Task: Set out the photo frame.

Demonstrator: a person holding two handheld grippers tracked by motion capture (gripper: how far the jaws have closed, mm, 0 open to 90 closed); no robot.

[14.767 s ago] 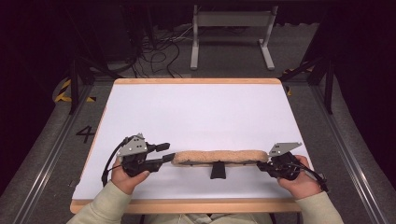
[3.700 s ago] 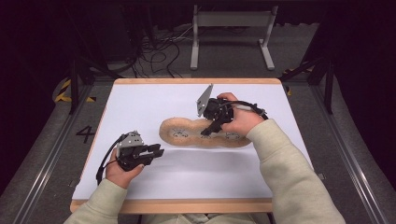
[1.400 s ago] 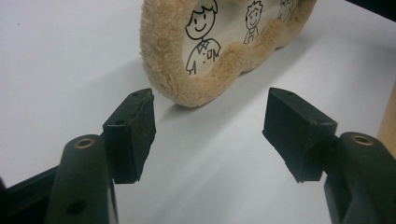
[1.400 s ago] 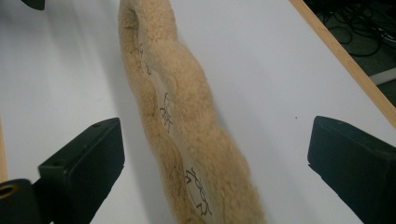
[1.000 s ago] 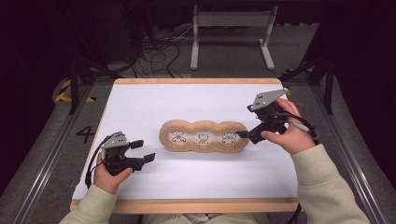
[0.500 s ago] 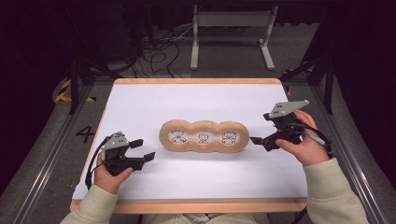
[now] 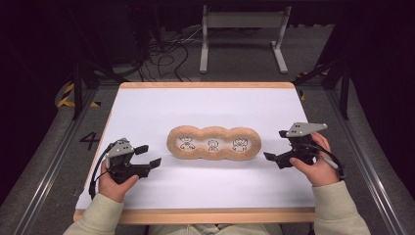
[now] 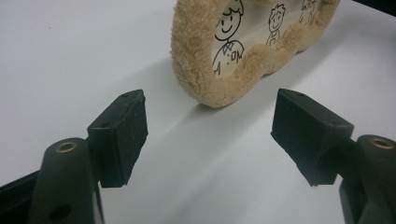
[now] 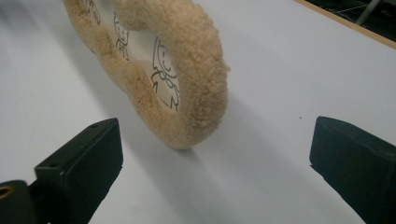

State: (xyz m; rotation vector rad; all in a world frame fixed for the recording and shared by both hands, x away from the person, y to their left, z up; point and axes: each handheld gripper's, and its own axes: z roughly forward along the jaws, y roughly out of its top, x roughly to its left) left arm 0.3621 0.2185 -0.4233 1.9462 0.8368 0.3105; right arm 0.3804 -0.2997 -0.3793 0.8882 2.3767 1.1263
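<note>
A tan fuzzy picture frame (image 7: 214, 144) with three rounded windows lies flat at the middle of the white table; each window holds a cartoon figure drawing. Its left end (image 8: 205, 51) shows close ahead in the left gripper view, its right end (image 9: 187, 79) in the right gripper view. My left gripper (image 7: 148, 156) rests on the table a short way left of the frame, open and empty, also seen as my left gripper (image 8: 210, 135). My right gripper (image 7: 277, 145) is held just right of the frame, open with nothing between its jaws, also seen as my right gripper (image 9: 215, 168).
The white table top (image 7: 205, 105) has a wooden edge all round. Beyond its far edge stand a grey metal stand (image 7: 242, 34) and loose cables (image 7: 171, 49) on the dark floor. A rail (image 7: 44, 166) runs along the left side.
My right gripper has let go of the frame and drawn back to the right and nearer the front edge. The frame now lies flat. The left gripper has stayed put.
</note>
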